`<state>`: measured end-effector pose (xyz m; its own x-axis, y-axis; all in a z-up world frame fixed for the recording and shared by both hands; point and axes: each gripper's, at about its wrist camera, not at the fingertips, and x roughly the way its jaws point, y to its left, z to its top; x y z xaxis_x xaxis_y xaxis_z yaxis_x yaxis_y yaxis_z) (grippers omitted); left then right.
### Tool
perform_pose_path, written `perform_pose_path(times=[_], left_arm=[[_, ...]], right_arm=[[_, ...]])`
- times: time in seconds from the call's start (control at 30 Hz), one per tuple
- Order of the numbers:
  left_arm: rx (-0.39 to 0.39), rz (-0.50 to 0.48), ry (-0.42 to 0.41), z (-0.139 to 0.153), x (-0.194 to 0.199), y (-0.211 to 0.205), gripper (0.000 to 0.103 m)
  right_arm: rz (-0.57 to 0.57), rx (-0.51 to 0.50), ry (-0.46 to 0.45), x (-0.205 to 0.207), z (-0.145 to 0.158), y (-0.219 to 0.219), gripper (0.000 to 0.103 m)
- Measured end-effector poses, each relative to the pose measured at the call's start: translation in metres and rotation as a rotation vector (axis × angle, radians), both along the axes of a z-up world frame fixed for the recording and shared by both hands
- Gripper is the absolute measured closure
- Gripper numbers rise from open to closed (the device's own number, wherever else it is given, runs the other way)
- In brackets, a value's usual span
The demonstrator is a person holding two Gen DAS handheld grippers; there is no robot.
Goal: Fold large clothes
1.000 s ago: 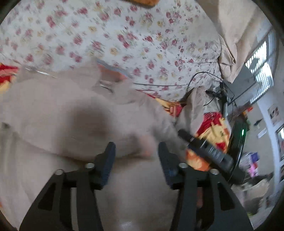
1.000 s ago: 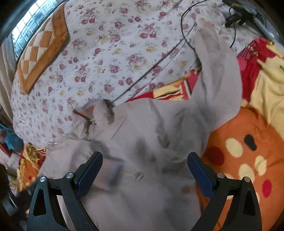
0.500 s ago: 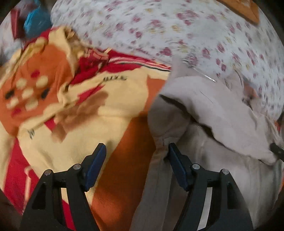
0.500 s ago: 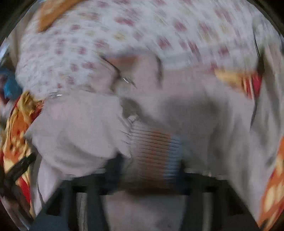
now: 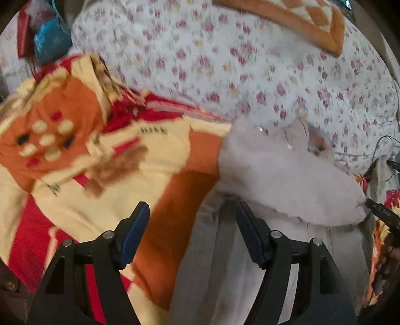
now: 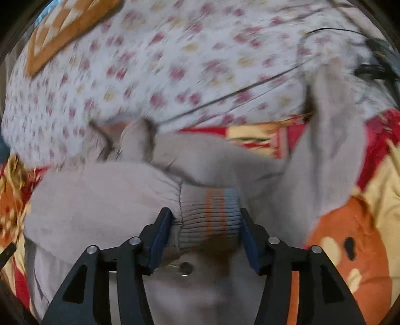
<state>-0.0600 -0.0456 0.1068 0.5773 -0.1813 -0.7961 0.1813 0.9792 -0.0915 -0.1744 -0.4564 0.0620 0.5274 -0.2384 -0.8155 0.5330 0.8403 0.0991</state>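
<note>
A bed fills both views. Its far side is covered by a white floral quilt [image 5: 250,75], with an orange checked pillow [image 5: 300,20] at the far edge. The near side carries a bright blanket [image 5: 100,162] in orange, yellow and red.

A large pale grey jacket [image 5: 287,175] lies on the blanket, its collar against the quilt's near edge. In the right wrist view one sleeve [image 6: 330,140] stretches away toward the bed's far right corner, close to a tangle of black cable [image 6: 375,62]. The other sleeve is drawn across the jacket's body, ending in a ribbed cuff [image 6: 210,212] with orange and blue stripes.

The right gripper [image 6: 205,232] is clamped on that cuff, which sits bunched between its blue pads. The left gripper [image 5: 192,237] hangs spread wide with nothing in it; the jacket's left edge lies between its fingers, one over bare blanket and one over the grey cloth.

Risks, as a judgement: the cuff is thick and springy, so it may slip from the pads if pulled sideways. The body cloth is loose on a soft bed; dragging the sleeve may bunch the whole garment unless the free gripper pins it. The far sleeve could snag the cable.
</note>
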Motion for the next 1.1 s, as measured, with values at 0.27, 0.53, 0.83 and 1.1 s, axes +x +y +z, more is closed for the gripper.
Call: perform_pose_path(times=[0.27, 0.53, 0.83, 1.1], left_arm=[[-0.011, 0.020, 0.065, -0.020, 0.042, -0.031, 0.032], [0.045, 0.030, 0.128, -0.069, 0.043, -0.033, 0.025], [-0.021, 0.051, 0.072, -0.049, 0.039, -0.025, 0.025], [0.064, 0.026, 0.104, -0.075, 0.047, -0.036, 0.021]], right_arm=[[0.017, -0.027, -0.009, 0.002, 0.010, 0.011, 0.020], [0.066, -0.091, -0.079, 0.012, 0.002, 0.015, 0.070], [-0.012, -0.167, 0.009, 0.008, -0.003, 0.007, 0.039], [0.089, -0.179, -0.093, 0.003, 0.015, 0.038, 0.040]])
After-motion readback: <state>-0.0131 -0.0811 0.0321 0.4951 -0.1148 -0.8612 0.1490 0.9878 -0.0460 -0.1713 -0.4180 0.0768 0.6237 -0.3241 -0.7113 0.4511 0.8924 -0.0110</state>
